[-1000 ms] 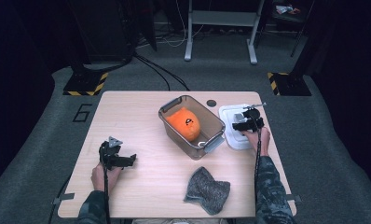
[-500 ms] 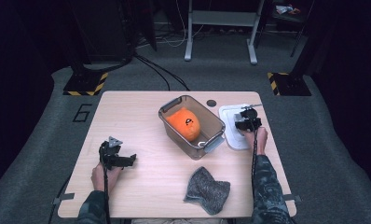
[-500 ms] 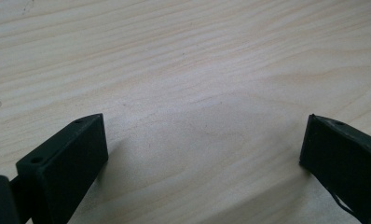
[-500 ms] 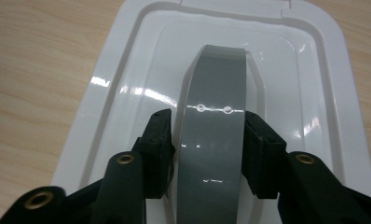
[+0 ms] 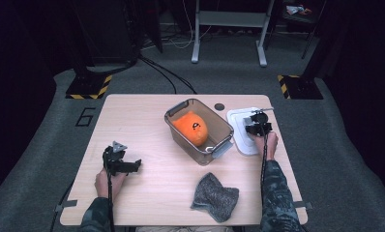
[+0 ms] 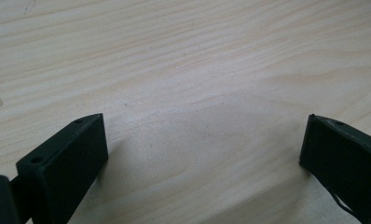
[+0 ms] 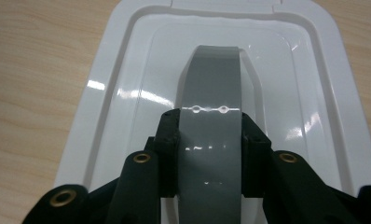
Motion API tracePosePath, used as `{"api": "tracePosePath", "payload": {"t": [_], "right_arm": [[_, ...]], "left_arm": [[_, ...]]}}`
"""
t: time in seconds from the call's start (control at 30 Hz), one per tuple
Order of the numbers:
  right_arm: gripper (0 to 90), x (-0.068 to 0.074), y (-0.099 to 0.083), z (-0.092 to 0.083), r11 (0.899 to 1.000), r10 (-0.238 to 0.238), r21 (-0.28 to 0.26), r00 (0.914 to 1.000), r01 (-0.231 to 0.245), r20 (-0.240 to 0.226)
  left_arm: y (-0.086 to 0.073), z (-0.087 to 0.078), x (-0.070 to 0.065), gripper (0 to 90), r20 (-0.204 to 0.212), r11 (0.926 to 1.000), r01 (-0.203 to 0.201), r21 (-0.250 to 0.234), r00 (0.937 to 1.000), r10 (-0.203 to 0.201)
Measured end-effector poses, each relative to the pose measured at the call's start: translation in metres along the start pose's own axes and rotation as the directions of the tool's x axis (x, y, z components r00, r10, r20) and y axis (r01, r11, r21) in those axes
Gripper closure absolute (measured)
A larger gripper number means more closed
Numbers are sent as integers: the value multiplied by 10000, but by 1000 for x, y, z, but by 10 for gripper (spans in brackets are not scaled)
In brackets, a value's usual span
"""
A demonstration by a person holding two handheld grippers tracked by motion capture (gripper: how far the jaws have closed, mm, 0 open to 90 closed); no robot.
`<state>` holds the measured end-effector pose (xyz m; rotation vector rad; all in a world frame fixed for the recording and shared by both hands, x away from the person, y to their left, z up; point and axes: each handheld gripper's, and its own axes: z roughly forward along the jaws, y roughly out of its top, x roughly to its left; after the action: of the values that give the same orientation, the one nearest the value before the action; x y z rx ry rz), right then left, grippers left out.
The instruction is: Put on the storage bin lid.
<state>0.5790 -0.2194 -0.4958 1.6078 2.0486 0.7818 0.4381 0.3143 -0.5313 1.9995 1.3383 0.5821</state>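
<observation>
Right gripper view: right gripper [image 7: 210,154] is clamping the lid [image 7: 127,70]'s grey handle [image 7: 211,93]; left gripper [image 6: 202,154] is gaping, idle. Lift level, avoiding tilt.

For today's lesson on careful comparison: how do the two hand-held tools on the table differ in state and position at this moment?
The right tool has just closed its jaws on the grey handle of the white lid; the left tool stands wide open with nothing between its jaws. The right tool sits over the lid beside the clear bin; the left tool rests over the bare wooden table, away from everything. Both have black jaws and are held by a hand.
</observation>
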Motion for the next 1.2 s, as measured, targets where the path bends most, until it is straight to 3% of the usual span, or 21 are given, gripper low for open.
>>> {"api": "tracePosePath", "payload": {"t": [0.23,0.57,0.83,1.2], "right_arm": [[666,0,0,-6,9999,53,-96,9995,-56,-305],[667,7,6,-21,9988,-469,-194,9979,460,-458],[667,3,8,-34,9982,-547,-261,9979,538,-340],[667,-4,13,-56,9981,-516,-373,9970,495,-583]], "left_arm": [[0,0,0,3,3,10000,-8,-2,10000,8],[0,0,0,3,1,10000,-12,-1,10000,12],[0,0,0,3,-2,10000,-13,-3,10000,13],[0,0,0,3,-4,10000,-11,1,10000,11]]}}
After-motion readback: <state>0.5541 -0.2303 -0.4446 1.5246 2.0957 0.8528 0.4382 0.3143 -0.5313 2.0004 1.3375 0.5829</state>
